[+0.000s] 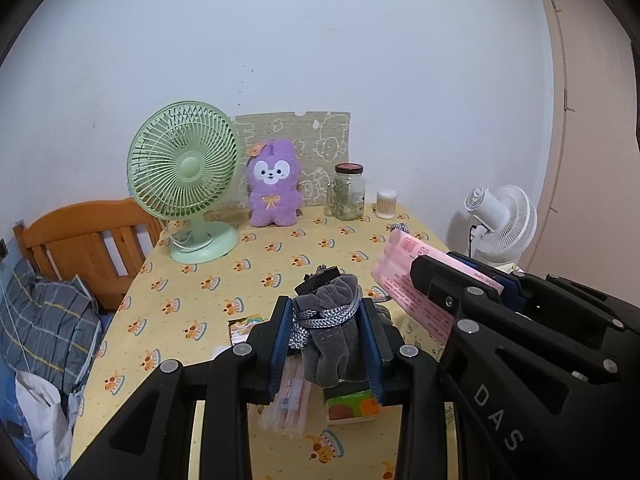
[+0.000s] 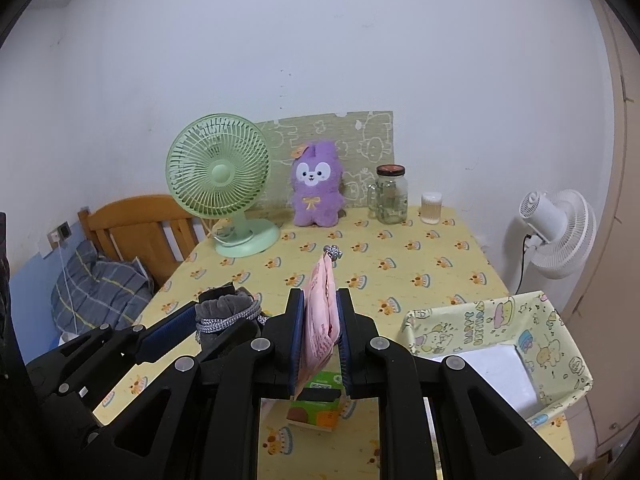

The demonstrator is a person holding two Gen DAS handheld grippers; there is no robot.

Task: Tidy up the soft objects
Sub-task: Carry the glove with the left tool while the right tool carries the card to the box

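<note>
Left gripper [image 1: 326, 320] pinches a grey pouch [image 1: 332, 300] wound with cord, held clear above the bench [image 1: 224, 280]. Just to its right, the right gripper [image 2: 320, 312] squeezes a pink packet [image 2: 320, 316] on edge. Below both sits a green carton [image 2: 316, 400]; right of the right gripper, a fabric bin [image 2: 560, 340].

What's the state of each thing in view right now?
left gripper: shut on grey pouch, lifted off the table
grey pouch: held, cord wrapped round it
right gripper: shut on pink packet
pink packet: held on edge, above the table
fabric basket: open-topped, at the table's right edge
glass jar: upright, lid on
plush toy: upright by the wall
green fan: upright
</note>
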